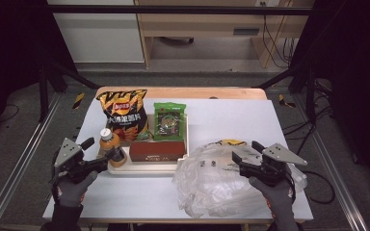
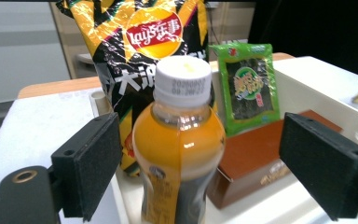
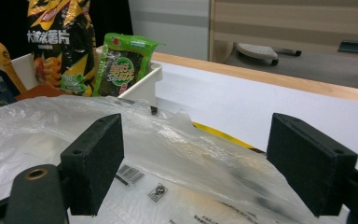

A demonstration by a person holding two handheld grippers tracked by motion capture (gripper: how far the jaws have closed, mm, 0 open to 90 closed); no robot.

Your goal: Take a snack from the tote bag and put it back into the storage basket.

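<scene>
The left gripper (image 2: 193,163) has its jaws apart; the orange drink bottle (image 2: 179,154) stands upright between them, with a gap on either side, in the white tray (image 1: 144,167). Beyond the jaws stand a chips bag (image 2: 142,42) and a green packet (image 2: 248,86). The right gripper (image 3: 200,163) has its jaws spread wide over the crumpled plastic bag (image 3: 177,154) on the bench (image 1: 231,115), not pinching it.
</scene>
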